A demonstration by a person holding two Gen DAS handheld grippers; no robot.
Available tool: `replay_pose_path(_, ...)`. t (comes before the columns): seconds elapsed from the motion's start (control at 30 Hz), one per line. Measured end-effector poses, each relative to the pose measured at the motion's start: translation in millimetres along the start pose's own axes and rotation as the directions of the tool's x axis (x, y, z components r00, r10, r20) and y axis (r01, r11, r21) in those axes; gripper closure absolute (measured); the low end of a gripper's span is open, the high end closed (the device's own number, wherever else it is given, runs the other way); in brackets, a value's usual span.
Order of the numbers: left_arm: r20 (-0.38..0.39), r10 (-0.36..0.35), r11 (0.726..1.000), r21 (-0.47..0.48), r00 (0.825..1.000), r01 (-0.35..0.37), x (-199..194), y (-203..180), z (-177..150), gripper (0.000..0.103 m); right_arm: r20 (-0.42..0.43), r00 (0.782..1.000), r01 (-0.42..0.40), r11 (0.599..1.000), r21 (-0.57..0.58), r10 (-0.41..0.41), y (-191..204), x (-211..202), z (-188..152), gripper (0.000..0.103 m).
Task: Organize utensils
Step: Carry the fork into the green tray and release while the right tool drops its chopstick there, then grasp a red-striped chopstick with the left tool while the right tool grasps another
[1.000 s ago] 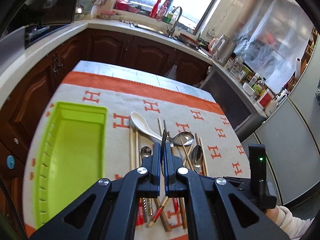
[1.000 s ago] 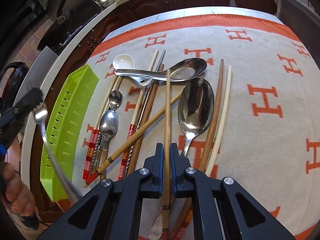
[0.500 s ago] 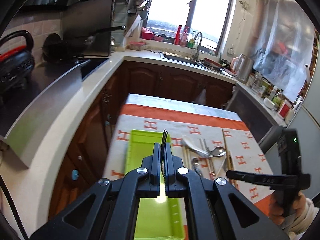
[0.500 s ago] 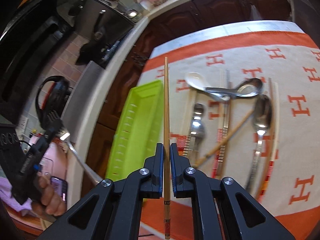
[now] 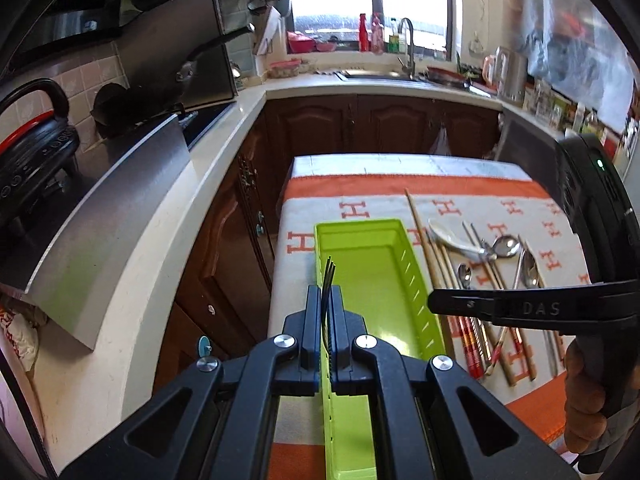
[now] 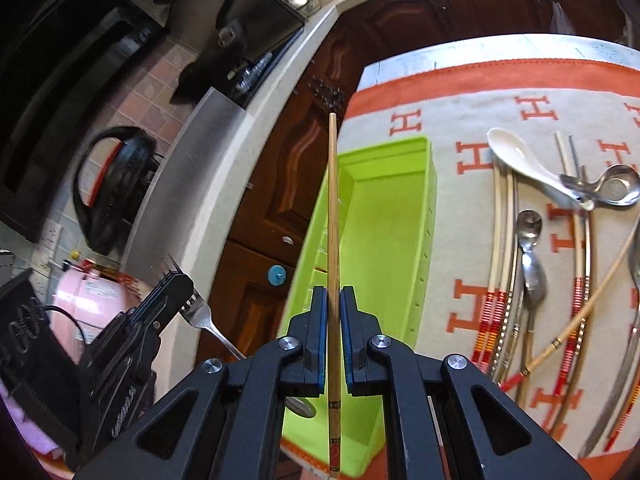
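My left gripper (image 5: 327,300) is shut on a steel fork (image 5: 328,280), held edge-on above the near left wall of the lime-green tray (image 5: 380,272). In the right wrist view that fork (image 6: 200,312) sticks out of the left gripper at lower left. My right gripper (image 6: 333,312) is shut on a long wooden chopstick (image 6: 333,208), held above the left wall of the green tray (image 6: 392,216). The tray looks empty. Spoons, a white ceramic spoon (image 6: 520,160) and several chopsticks (image 6: 500,248) lie on the cloth right of the tray.
The table carries a beige cloth with orange H marks (image 5: 352,210) and an orange border. Dark wood cabinets (image 5: 240,216) and a white counter (image 5: 168,232) stand left of the table. A sink (image 5: 404,68) and window are at the back.
Both grippers have lifted their utensils off the pile and moved left over the green tray. The left gripper has lowered and come nearer the tray since half a second ago.
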State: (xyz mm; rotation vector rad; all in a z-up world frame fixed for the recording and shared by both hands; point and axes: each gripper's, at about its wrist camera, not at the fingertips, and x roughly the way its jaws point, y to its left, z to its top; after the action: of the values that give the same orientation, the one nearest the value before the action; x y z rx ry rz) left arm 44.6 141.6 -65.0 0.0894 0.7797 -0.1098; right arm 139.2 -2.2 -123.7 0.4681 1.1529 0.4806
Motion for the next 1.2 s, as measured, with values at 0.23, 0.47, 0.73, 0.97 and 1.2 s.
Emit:
replay_pose_path(0.23,-0.062,-0.028,1.0,0.003,0.998,0.028,33,-5,-9,0.093,-0.082,0.993,0.084,0.996,-0.013,-0.085,-18,47,-4,0.095)
replay_pose_path(0.47,-0.073,-0.038,0.998,-0.045,0.997,0.034,41,-5,-14,0.055,-0.086,0.987,0.134,0.99,-0.039,-0.137,-27,45,-4,0.079)
replay_pose_path(0.73,-0.095,-0.075,0.988,-0.144,0.993,0.061,38,1,-10,0.055,-0.012,0.991,0.132,0.988,-0.082,-0.133,-20,-1,-14,0.078)
replay_pose_path(0.97,-0.075,-0.116,0.983,-0.152,0.99,0.103,25,-16,-5,0.045,0.11,0.979,0.179,0.98,-0.082,-0.17,-33,-50,-23,0.078)
replay_pose_path(1.2,-0.074,-0.225,0.968,-0.133,0.972,0.214,20,-52,5,0.044,0.224,0.935,0.308,0.942,-0.13,-0.275,-50,-115,-36,0.078)
